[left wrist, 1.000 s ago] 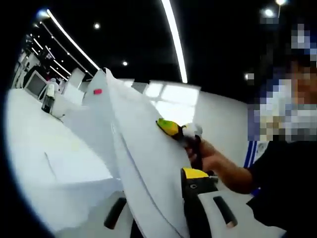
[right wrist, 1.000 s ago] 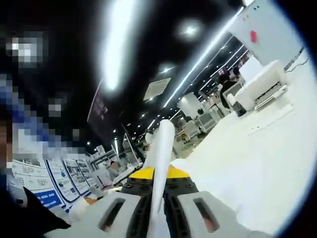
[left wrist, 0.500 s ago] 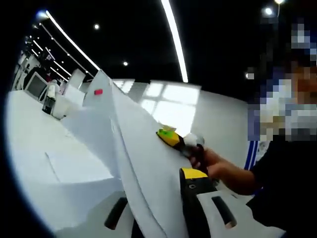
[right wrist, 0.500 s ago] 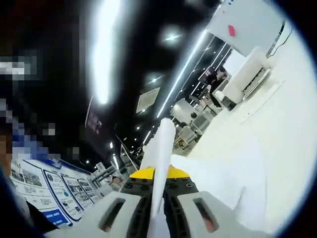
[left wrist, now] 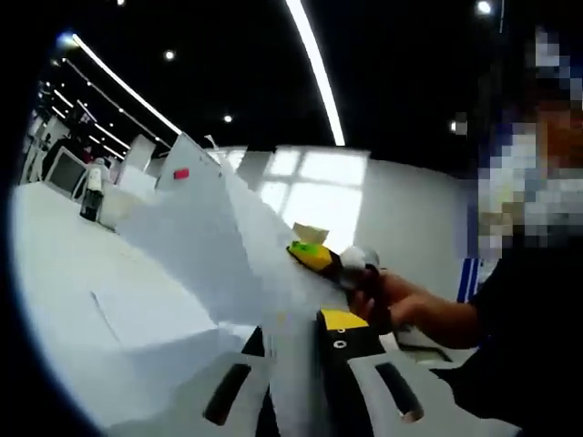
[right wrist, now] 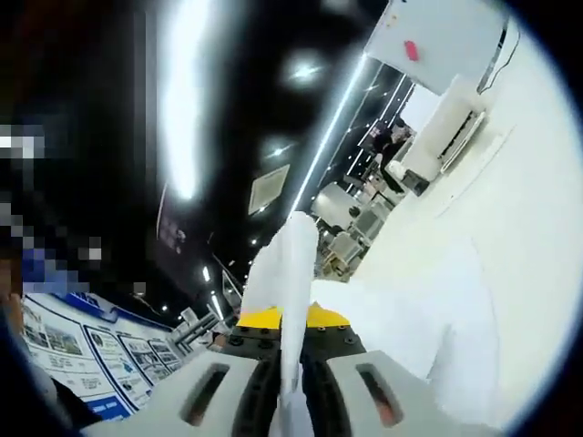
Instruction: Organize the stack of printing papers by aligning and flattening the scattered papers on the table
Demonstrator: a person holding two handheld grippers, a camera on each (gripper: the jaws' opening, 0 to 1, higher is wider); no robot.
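Observation:
A stack of white printing papers (left wrist: 246, 273) is lifted off the white table (left wrist: 64, 273) and stands on edge. My left gripper (left wrist: 293, 373) is shut on its near edge, the sheets running up between the jaws. Farther along the papers, the right gripper (left wrist: 319, 257) with its yellow tip clamps the same stack, a hand behind it. In the right gripper view the papers (right wrist: 287, 291) rise edge-on between the jaws of my right gripper (right wrist: 290, 387), which is shut on them. More white sheets (right wrist: 437, 337) lie on the table to the right.
A white printer (right wrist: 437, 146) and a white board with a red mark (right wrist: 428, 41) stand at the table's far end. A dark bottle (left wrist: 89, 196) and a monitor (left wrist: 64, 168) sit far off. A person in dark clothes (left wrist: 528, 346) stands close on the right.
The papers have dropped slightly and sagged in the left gripper view. The right gripper view has tilted a little, with the printer and board shifted leftward. Both grips are unchanged.

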